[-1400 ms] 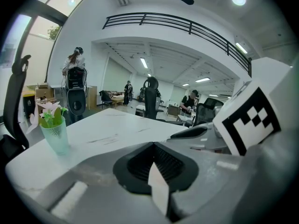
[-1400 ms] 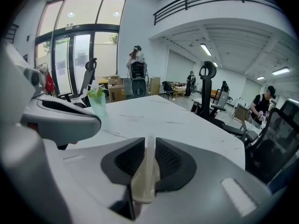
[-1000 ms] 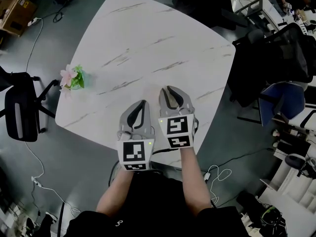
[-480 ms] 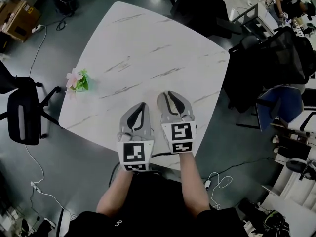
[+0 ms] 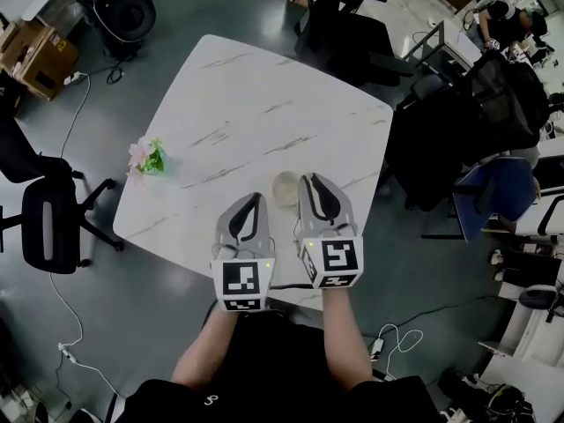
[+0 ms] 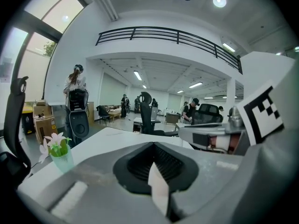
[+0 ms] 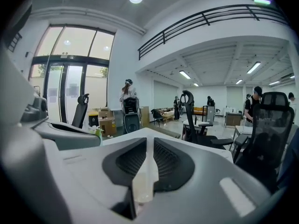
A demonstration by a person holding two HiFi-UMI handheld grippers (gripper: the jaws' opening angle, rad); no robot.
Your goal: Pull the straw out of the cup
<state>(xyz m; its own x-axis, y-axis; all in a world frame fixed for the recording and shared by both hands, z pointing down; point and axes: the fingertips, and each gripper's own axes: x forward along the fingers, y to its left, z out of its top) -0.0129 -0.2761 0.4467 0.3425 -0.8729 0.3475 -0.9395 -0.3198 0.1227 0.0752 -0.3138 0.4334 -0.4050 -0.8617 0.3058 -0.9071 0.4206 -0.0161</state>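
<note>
A small round pale cup (image 5: 285, 189) stands on the white marble table (image 5: 256, 104), between the tips of my two grippers. My right gripper (image 5: 314, 178) hovers just right of it. In the right gripper view a pale see-through straw (image 7: 139, 181) lies in the narrow gap of the right gripper (image 7: 148, 140), with the pads close on both sides. My left gripper (image 5: 249, 199) hangs left of the cup. In the left gripper view the left gripper (image 6: 153, 144) has its tips together and nothing between them. Neither gripper view shows the cup.
A small green pot of pink flowers (image 5: 148, 157) stands at the table's left edge and shows again as the flower pot (image 6: 58, 148). Black office chairs (image 5: 48, 227) stand on the left, more chairs (image 5: 458, 122) on the right. Cables lie on the floor.
Both grippers have lifted above the table's near edge, the right one more. The cup, hidden before, now shows between their tips.
</note>
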